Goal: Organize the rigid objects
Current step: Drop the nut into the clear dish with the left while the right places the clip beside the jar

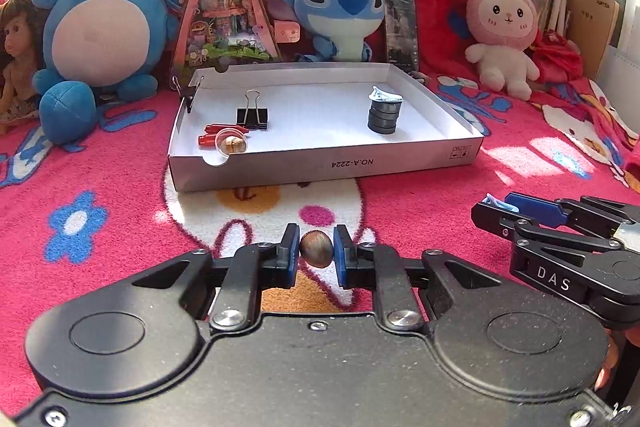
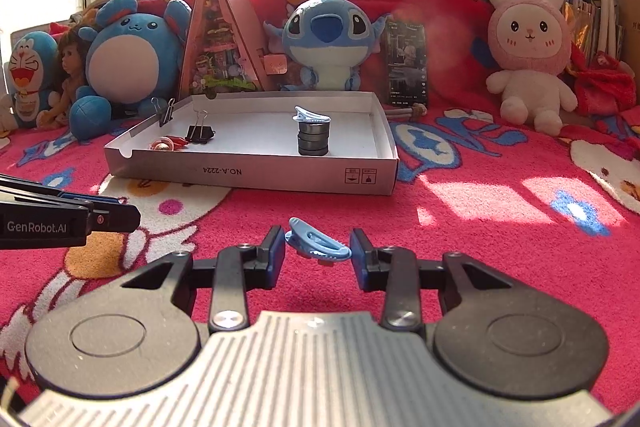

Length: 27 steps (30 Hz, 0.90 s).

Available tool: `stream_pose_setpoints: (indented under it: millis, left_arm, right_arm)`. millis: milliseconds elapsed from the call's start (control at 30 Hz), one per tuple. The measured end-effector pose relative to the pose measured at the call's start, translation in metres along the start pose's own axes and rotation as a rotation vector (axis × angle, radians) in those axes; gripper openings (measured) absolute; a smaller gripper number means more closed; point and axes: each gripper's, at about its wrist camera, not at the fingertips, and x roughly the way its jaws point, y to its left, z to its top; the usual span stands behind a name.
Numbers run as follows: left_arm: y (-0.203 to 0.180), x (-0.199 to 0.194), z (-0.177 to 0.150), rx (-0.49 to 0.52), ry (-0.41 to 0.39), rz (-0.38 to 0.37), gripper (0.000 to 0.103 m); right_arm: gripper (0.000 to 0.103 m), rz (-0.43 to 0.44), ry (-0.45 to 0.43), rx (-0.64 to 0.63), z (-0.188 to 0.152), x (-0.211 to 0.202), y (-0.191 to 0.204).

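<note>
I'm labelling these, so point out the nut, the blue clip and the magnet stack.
nut (image 1: 316,248), left wrist view, centre of shell.
blue clip (image 2: 318,243), right wrist view, mid-body.
magnet stack (image 2: 313,139), right wrist view, side wall.

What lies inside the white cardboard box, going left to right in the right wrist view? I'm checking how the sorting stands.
Small black binder clip clipped on the box wall → clear round capsule holding a brown nut → larger black binder clip → stack of dark grey discs topped by a pale blue hair clip.
</note>
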Motion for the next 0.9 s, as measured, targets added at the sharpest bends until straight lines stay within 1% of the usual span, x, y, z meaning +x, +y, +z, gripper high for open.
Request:
stream_pose_setpoints:
  millis: [167, 300, 400, 500, 667, 900]
  left_arm:
    - [0.008, 0.012, 0.023, -0.021, -0.037, 0.044, 0.017]
    - [0.019, 0.029, 0.046, -0.065, -0.055, 0.076, 0.017]
    - [0.026, 0.042, 0.060, -0.092, -0.062, 0.104, 0.017]
    - [0.031, 0.060, 0.072, -0.101, -0.052, 0.133, 0.017]
    - [0.037, 0.083, 0.080, -0.114, -0.025, 0.158, 0.017]
    - [0.042, 0.109, 0.079, -0.131, 0.001, 0.198, 0.017]
  right_arm:
    - [0.041, 0.003, -0.016, 0.000, 0.021, 0.015, 0.005]
    - [0.041, -0.001, -0.013, 0.024, 0.043, 0.036, 0.005]
    - [0.041, -0.005, -0.004, 0.043, 0.057, 0.052, 0.004]
    - [0.041, -0.024, 0.010, 0.042, 0.066, 0.069, 0.005]
    - [0.041, -0.053, 0.044, 0.034, 0.073, 0.094, 0.006]
    - [0.041, -0.066, 0.096, 0.046, 0.072, 0.118, 0.006]
